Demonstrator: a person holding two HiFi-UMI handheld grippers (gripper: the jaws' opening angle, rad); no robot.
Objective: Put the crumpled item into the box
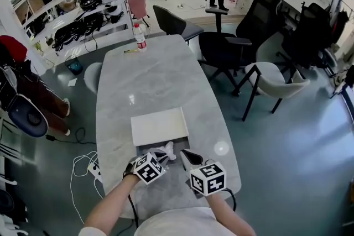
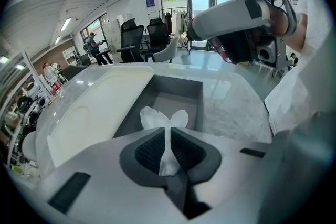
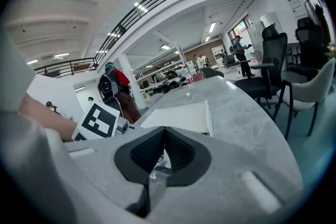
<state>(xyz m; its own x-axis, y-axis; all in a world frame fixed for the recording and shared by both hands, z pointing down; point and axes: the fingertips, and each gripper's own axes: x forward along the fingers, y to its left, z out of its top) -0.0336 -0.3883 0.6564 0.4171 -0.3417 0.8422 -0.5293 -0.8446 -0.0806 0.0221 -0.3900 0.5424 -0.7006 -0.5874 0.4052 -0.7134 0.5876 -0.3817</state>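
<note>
A crumpled white paper [image 2: 164,119] is pinched in my left gripper [image 2: 169,136], which is shut on it; its loose end fans out past the jaw tips. Just beyond it lies an open grey box [image 2: 201,98], with a white lid [image 2: 94,110] flat beside it. In the head view the left gripper [image 1: 165,153] holds the paper [image 1: 167,147] at the near edge of the lid [image 1: 159,125]. My right gripper [image 1: 187,157] sits close to the right of it. Its jaws [image 3: 164,136] are shut with nothing clearly held.
The grey marble table [image 1: 155,80] stretches away from me. A plastic bottle [image 1: 139,36] and a small yellow object [image 1: 131,51] stand at its far end. Black and white chairs [image 1: 232,50] are on the right, and cables [image 1: 88,166] lie on the floor at left.
</note>
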